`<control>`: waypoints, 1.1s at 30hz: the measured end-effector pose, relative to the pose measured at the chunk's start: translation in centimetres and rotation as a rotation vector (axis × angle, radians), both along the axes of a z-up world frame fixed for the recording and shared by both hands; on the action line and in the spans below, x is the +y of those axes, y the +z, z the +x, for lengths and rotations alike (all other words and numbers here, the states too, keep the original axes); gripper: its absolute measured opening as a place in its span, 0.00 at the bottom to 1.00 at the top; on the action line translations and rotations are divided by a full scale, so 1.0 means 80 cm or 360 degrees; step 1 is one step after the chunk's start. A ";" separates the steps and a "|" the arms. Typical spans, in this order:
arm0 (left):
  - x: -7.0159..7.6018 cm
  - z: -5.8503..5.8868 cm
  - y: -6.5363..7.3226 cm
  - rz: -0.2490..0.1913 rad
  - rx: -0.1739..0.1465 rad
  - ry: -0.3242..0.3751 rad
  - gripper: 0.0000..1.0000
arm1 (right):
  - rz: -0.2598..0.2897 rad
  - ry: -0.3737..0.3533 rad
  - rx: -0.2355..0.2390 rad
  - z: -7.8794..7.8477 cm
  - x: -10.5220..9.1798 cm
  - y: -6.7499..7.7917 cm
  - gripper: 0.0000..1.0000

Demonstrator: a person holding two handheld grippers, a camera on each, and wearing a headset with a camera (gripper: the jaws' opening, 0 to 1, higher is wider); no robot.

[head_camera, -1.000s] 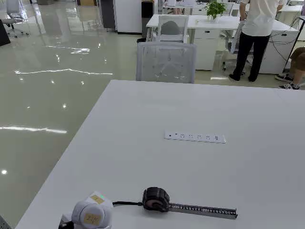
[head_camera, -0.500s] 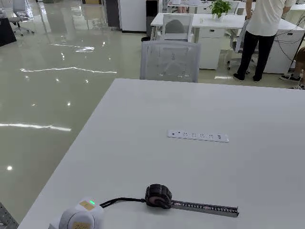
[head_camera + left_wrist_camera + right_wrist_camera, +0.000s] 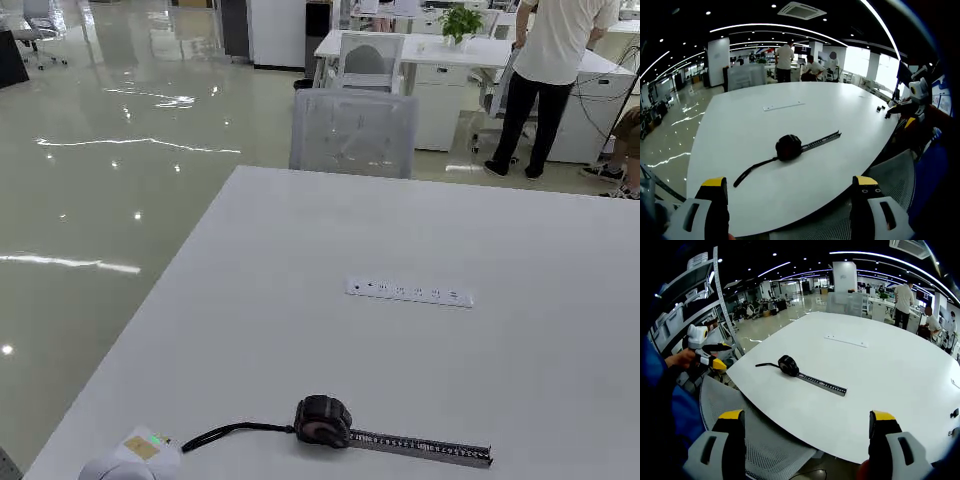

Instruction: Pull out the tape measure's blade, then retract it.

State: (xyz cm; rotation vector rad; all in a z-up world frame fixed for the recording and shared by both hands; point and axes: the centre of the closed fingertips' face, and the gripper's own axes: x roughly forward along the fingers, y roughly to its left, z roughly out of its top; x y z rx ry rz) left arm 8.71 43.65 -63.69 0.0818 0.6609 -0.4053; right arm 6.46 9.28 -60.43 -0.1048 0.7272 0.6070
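A black tape measure [image 3: 322,421] lies near the front edge of the white table [image 3: 300,250]. Its blade [image 3: 420,447] is drawn out to the right and lies flat, and a black wrist strap [image 3: 225,432] trails to the left. In the left gripper view the tape measure [image 3: 788,147] is ahead of my left gripper [image 3: 790,200], which is open, empty and back off the table edge. My right gripper [image 3: 806,427] is also open and empty, well short of the tape measure [image 3: 788,365]. The white top of my left gripper [image 3: 130,455] shows at the bottom left of the head view.
A white power strip [image 3: 409,293] lies mid-table. A grey mesh chair [image 3: 353,132] stands at the far edge. Another mesh chair seat [image 3: 755,440] is below my grippers. A person [image 3: 545,70] stands at desks far behind.
My left gripper has drawn back toward the lower left, uncovering more of the strap. The tape measure and its blade lie as before. The head camera shifted slightly.
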 end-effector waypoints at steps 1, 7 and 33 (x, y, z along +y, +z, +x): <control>0.000 0.000 0.000 0.0000 0.0000 -0.0002 1.00 | -0.0002 0.0000 -0.0002 -0.001 0.000 0.001 1.00; 0.005 0.006 0.004 -0.0004 -0.0009 0.0016 1.00 | -0.0017 -0.0002 0.0002 -0.005 -0.002 0.005 1.00; 0.016 0.015 -0.001 0.0009 0.0015 0.0065 1.00 | -0.0020 -0.0031 0.0031 0.001 -0.007 0.002 1.00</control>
